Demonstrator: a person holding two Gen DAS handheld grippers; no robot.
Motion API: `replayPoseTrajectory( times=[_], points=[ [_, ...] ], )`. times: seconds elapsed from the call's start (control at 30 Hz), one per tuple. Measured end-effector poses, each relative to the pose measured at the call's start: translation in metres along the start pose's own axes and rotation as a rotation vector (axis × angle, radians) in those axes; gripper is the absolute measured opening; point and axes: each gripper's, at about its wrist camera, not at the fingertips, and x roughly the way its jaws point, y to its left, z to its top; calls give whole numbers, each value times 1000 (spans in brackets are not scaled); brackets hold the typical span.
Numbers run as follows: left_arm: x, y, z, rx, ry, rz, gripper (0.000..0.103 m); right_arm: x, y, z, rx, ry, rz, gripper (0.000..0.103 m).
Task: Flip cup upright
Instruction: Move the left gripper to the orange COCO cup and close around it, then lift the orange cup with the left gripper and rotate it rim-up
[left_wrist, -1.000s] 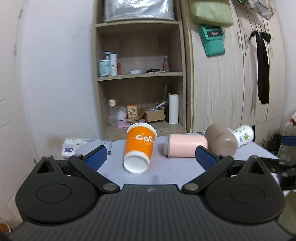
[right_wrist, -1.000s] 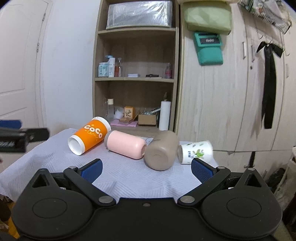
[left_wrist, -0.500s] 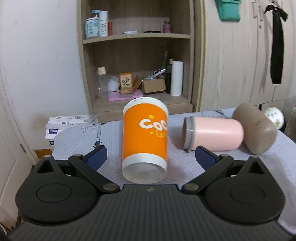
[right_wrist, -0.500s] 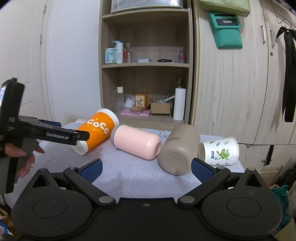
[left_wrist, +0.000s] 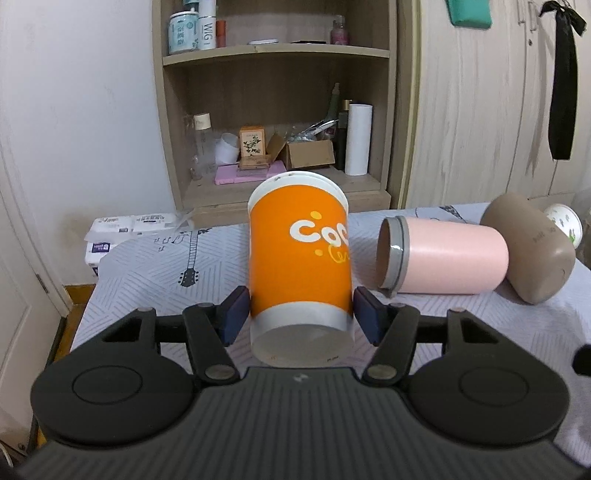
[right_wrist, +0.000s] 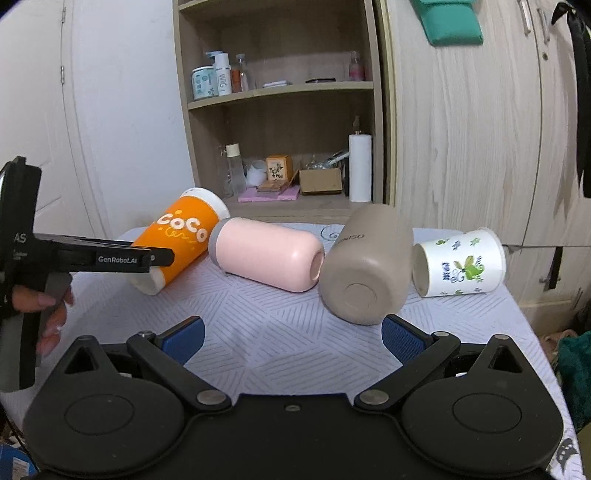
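Note:
An orange paper cup (left_wrist: 299, 266) lies on its side on the table, its base toward me. My left gripper (left_wrist: 300, 314) straddles its base end, both blue pads against its sides, shut on it. In the right wrist view the orange cup (right_wrist: 177, 240) lies at the far left with the left gripper (right_wrist: 147, 258) on it. A pink cup (right_wrist: 266, 254), a taupe cup (right_wrist: 365, 269) and a white floral paper cup (right_wrist: 461, 262) also lie on their sides. My right gripper (right_wrist: 291, 338) is open and empty, low over the table's front.
The table has a white patterned cloth (right_wrist: 258, 332). A wooden shelf unit (left_wrist: 273, 110) with bottles and boxes stands behind it, beside a wardrobe (left_wrist: 480, 110). Tissue packs (left_wrist: 122, 229) lie on the floor at the left.
My left gripper moved forward to the orange cup and closed on its base end. The right gripper moved closer to the table and stayed open.

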Motion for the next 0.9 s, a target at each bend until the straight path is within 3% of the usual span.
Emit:
replayPoseTrajectory(
  times=[0.1,0.4,0.6,0.9],
  points=[
    [-10,-4,-4,5,-8,21,60,5,-2,-2,11,12,-2,103],
    [-74,-11,-20,-109,-63,85,60,1,-5,-9,24,31,16,103],
    [-118,-30,-38,-182,-92,56,60,-12,-7,-13,26,25,19,103],
    [-152,-57,-59,-294,-116,-32,60,-36,-11,-20,12,18,-6,103]
  ],
)
